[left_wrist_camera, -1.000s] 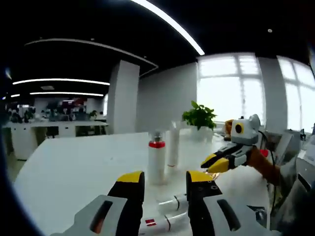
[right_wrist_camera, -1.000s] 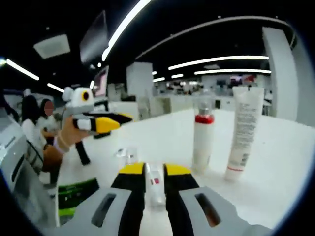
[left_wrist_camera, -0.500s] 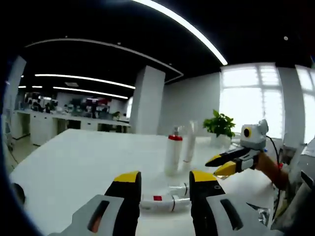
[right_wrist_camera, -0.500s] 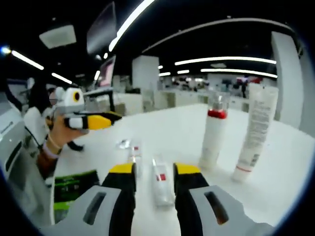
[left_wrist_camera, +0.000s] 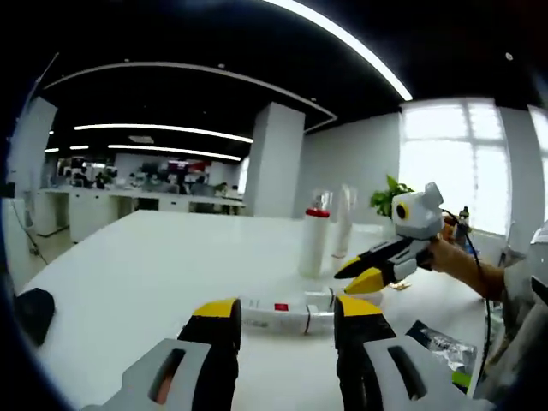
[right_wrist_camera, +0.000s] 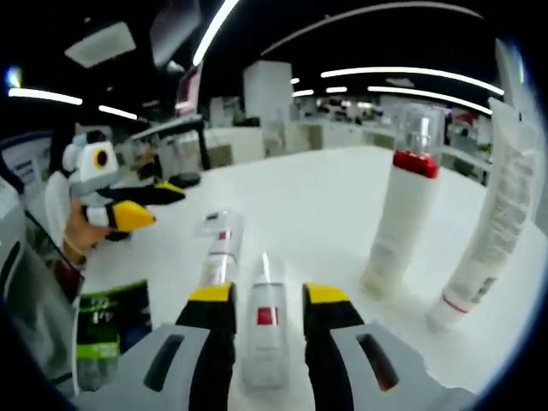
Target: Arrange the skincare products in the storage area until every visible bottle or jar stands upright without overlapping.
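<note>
Two white tubes lie flat on the white table (left_wrist_camera: 128,274): one with a red label (right_wrist_camera: 265,330) and a clear-capped one (right_wrist_camera: 218,253) beside it. My right gripper (right_wrist_camera: 268,300) is open, its yellow jaws on either side of the red-label tube (left_wrist_camera: 274,315). It also shows as the right gripper (left_wrist_camera: 364,274), low over the lying tubes. A white bottle with a red collar (right_wrist_camera: 402,223) and a tall white tube (right_wrist_camera: 497,231) stand upright; they appear again as the bottle (left_wrist_camera: 314,244) and tall tube (left_wrist_camera: 344,223). My left gripper (left_wrist_camera: 287,315) is open and holds nothing; across the table it shows as the left gripper (right_wrist_camera: 120,210).
A green packet (right_wrist_camera: 98,330) lies near the table edge, seen too as the packet (left_wrist_camera: 441,347). A dark object (left_wrist_camera: 34,312) sits at the left edge. A potted plant (left_wrist_camera: 390,193) stands behind the bottles. A hand (left_wrist_camera: 467,270) holds the right gripper.
My right gripper's jaws have spread wider and come closer over the lying red-label tube. The left gripper view has drawn back and turned; the bottles stand where they were.
</note>
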Tool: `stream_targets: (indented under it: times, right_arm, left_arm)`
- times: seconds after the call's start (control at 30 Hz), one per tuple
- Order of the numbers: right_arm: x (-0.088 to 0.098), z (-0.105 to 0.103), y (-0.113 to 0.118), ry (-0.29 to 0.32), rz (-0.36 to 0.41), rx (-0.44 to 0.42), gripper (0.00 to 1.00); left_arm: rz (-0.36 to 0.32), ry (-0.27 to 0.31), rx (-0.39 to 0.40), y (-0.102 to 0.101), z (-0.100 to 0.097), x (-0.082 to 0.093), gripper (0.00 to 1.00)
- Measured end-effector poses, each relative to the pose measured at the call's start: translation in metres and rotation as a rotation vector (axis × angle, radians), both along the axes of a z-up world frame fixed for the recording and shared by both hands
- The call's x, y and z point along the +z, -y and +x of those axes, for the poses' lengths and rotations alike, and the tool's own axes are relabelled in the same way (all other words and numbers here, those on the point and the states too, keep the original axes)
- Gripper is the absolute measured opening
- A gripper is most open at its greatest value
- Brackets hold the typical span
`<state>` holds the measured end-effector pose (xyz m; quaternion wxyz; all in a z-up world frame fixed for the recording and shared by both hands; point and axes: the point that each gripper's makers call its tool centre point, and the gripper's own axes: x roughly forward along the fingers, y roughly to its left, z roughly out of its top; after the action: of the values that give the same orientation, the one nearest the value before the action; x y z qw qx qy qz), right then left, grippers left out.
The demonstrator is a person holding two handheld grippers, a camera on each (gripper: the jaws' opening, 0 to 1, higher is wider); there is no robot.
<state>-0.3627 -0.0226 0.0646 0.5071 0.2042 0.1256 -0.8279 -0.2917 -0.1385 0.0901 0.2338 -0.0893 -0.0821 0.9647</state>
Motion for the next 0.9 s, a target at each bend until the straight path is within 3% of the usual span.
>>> stream_targets:
  times: [0.13,0.23,0.43,0.7,0.9]
  right_arm:
    - [-0.008,0.000,0.006,0.035,0.079,0.044,0.29]
    - [-0.011,-0.002,0.009,0.052,0.113,0.055,0.28]
    - [-0.025,-0.006,0.016,0.101,0.272,0.091,0.29]
    - [-0.030,-0.010,0.034,0.149,0.336,0.102,0.28]
    - [-0.033,-0.011,0.036,0.171,0.383,0.072,0.18]
  left_arm:
    - [-0.037,0.011,0.014,0.001,0.002,-0.009,0.44]
    - [-0.022,0.023,0.000,-0.001,0.005,-0.011,0.44]
    - [-0.017,0.027,-0.007,-0.004,0.007,-0.014,0.44]
    - [-0.003,0.023,-0.014,-0.006,0.012,-0.015,0.44]
    - [-0.013,0.023,-0.018,-0.005,0.014,-0.017,0.44]
